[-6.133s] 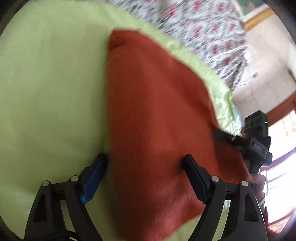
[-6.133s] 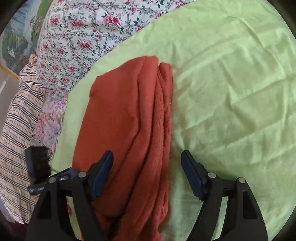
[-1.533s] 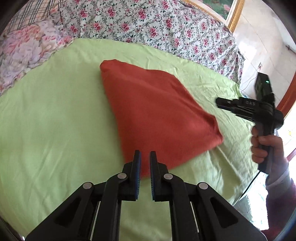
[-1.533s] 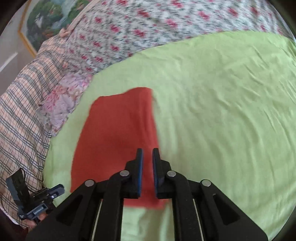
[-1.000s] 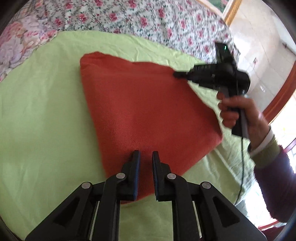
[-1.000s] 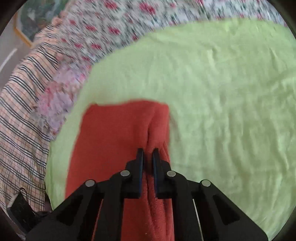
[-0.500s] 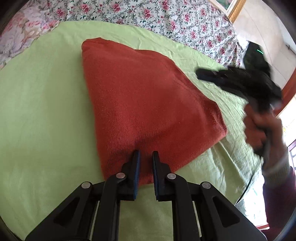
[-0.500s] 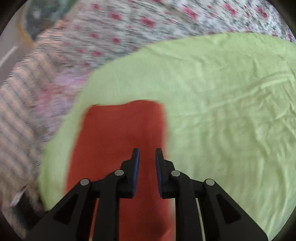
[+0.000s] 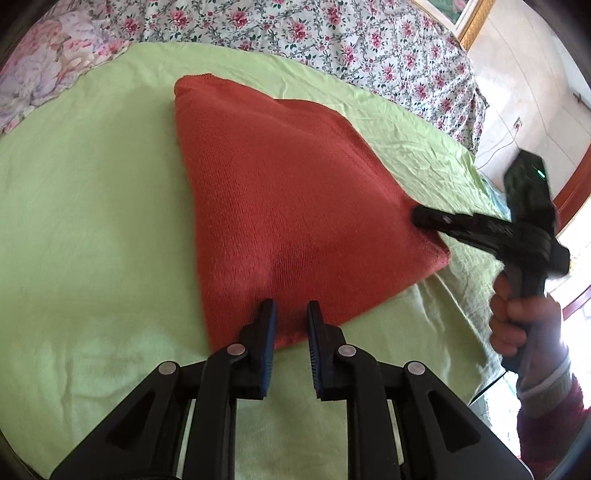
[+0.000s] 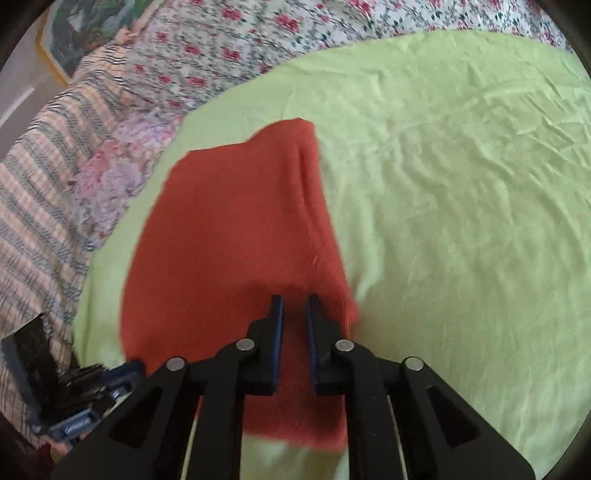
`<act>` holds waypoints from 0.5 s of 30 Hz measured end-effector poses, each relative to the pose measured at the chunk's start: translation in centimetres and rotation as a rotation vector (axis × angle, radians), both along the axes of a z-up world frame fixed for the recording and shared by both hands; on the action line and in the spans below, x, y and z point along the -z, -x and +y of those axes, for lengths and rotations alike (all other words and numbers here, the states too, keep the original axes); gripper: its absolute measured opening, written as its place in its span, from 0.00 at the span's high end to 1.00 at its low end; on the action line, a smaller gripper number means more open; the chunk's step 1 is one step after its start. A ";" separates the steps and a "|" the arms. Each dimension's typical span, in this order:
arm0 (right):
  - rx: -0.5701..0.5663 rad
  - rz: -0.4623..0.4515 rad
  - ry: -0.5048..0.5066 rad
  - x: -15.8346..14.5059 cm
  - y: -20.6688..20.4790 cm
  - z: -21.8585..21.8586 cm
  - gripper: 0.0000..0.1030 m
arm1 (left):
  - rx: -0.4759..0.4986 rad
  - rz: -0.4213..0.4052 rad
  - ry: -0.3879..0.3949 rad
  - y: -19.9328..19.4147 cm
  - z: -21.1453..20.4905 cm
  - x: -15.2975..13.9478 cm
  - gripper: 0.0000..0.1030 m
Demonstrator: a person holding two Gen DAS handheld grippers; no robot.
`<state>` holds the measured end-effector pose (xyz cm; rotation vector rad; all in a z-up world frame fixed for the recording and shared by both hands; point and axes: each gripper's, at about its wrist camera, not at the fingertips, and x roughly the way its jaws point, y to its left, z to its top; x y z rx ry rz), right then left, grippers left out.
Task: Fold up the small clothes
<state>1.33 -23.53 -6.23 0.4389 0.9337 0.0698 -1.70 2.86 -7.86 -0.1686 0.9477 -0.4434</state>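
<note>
A folded rust-red knit garment [image 9: 288,206] lies flat on the light green sheet [image 9: 92,221]. My left gripper [image 9: 291,314] hovers at the garment's near edge, jaws almost shut with a narrow gap and nothing between them. The right gripper [image 9: 421,216] shows here too, its tips at the garment's right edge. In the right wrist view the garment [image 10: 229,229] fills the middle, and my right gripper [image 10: 294,308] sits over its near right part, jaws nearly shut and empty. The left gripper [image 10: 125,369] shows at lower left.
A floral bedspread [image 9: 332,33] lies beyond the green sheet [image 10: 461,203]. A checked blanket [image 10: 37,206] and a flowered pillow [image 10: 118,162] lie at the left. The bed's edge, a tiled floor and a doorway [image 9: 517,110] are at the right.
Both grippers were wide open around the garment six seconds ago and are now nearly shut. In the last second the right gripper swung away and came back to the garment's right edge.
</note>
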 end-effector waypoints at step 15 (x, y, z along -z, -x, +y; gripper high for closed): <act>0.035 0.029 0.019 1.2 4.6 0.4 0.87 | -0.021 0.008 -0.059 2.0 0.7 0.1 0.78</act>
